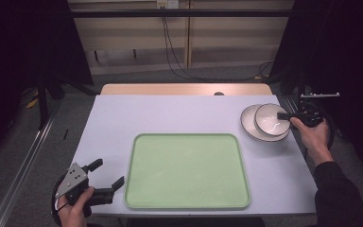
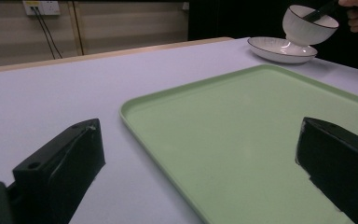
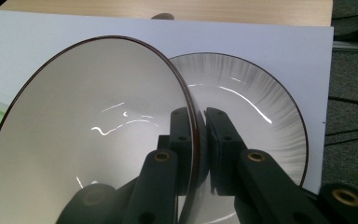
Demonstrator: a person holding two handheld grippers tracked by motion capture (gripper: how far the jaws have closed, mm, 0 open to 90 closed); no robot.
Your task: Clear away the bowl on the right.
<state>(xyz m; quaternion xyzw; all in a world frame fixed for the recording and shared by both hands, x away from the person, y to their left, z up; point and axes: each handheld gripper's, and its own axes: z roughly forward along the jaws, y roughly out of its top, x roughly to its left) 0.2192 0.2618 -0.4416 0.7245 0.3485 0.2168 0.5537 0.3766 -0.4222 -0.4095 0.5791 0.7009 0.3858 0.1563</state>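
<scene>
High view, one entry: our right gripper (image 1: pixel 283 115) clamps the bowl (image 1: pixel 271 119) by its rim, above the plate (image 1: pixel 248 124); tray (image 1: pixel 186 171) lies toward seven o'clock; left gripper (image 1: pixel 108 174) gapes empty.

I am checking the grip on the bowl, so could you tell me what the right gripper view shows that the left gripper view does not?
Right gripper view: the right gripper pinches the bowl by its rim, one jaw inside, one outside.

Left gripper view: the bowl's foot is lifted clear of the plate, and the left gripper hangs open over the edge of the green tray.

Both: bowl, plate and white table.
</scene>
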